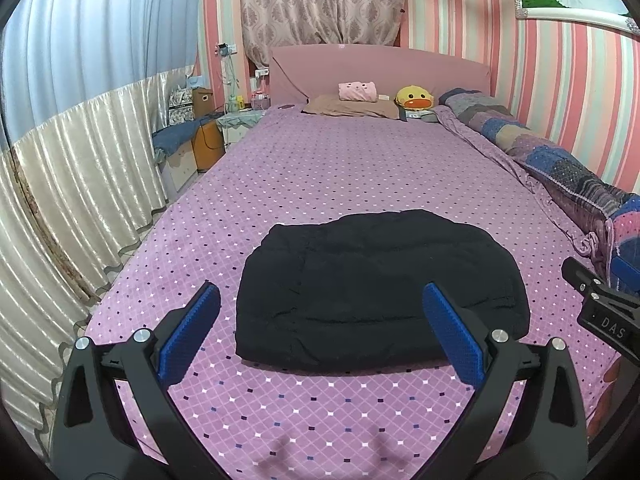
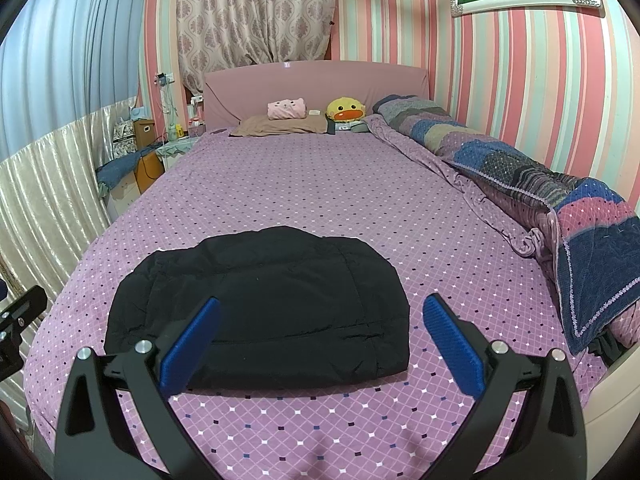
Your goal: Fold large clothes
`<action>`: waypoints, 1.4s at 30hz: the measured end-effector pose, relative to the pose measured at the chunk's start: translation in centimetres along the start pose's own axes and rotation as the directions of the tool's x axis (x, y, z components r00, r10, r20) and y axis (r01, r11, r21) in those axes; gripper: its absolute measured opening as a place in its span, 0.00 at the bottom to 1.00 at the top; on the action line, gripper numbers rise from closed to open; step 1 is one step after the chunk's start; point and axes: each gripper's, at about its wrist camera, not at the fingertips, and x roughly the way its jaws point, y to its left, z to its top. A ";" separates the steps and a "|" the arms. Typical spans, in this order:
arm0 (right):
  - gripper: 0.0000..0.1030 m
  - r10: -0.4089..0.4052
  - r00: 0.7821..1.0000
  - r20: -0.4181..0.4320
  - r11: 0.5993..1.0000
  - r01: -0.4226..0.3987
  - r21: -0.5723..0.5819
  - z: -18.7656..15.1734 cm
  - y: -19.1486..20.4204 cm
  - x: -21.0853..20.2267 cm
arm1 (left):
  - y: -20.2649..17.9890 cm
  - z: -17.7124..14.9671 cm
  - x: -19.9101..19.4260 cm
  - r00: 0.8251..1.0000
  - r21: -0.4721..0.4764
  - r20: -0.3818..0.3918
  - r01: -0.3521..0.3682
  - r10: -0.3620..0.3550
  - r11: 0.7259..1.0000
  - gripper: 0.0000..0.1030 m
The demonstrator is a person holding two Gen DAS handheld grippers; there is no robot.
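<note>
A black padded garment (image 1: pixel 376 288) lies folded into a compact bundle on the purple dotted bed sheet (image 1: pixel 320 168). It also shows in the right wrist view (image 2: pixel 260 304). My left gripper (image 1: pixel 320 300) is open and empty, held above the sheet just in front of the bundle. My right gripper (image 2: pixel 320 312) is open and empty, hovering in front of the bundle's right half. Part of the right gripper's body (image 1: pixel 604 308) shows at the right edge of the left wrist view.
A rolled patchwork quilt (image 2: pixel 540 184) lies along the bed's right side by the striped wall. Pillows (image 2: pixel 280 124) and a yellow duck toy (image 2: pixel 346 110) sit by the pink headboard. A nightstand and boxes (image 1: pixel 208 136) stand left of the bed, beside cream curtains (image 1: pixel 80 184).
</note>
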 end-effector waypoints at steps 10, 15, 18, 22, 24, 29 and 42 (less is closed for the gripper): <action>0.98 -0.001 1.000 -0.001 1.000 0.001 0.000 -0.1 0.1 0.0 | -0.1 -0.1 -0.1 1.000 -0.002 0.004 -0.005 0.005 1.000 0.97; 0.98 -0.001 1.000 -0.002 1.000 0.001 0.002 -0.1 0.0 0.0 | -0.1 -0.2 0.0 1.000 -0.001 0.003 -0.007 0.007 1.000 0.97; 0.98 -0.002 1.000 -0.002 1.000 0.002 0.001 -0.1 0.1 -0.1 | 0.1 -0.1 0.1 1.000 -0.004 0.001 -0.008 0.008 1.000 0.97; 0.98 -0.003 1.000 -0.004 1.000 0.003 0.001 -0.1 0.1 0.1 | 0.2 -0.1 0.2 1.000 -0.007 -0.002 -0.008 0.008 1.000 0.97; 0.98 -0.002 1.000 -0.006 1.000 0.002 0.002 -0.1 0.0 0.2 | 0.2 -0.1 0.2 1.000 -0.005 -0.002 -0.010 0.010 1.000 0.97; 0.98 -0.002 1.000 -0.007 1.000 0.002 0.001 -0.1 0.0 0.3 | 0.3 -0.1 0.3 1.000 -0.007 -0.006 -0.012 0.012 1.000 0.97; 0.98 -0.010 1.000 -0.012 1.000 0.010 -0.001 -0.3 0.2 0.7 | 0.7 0.0 0.2 1.000 -0.016 -0.002 0.025 -0.025 1.000 0.95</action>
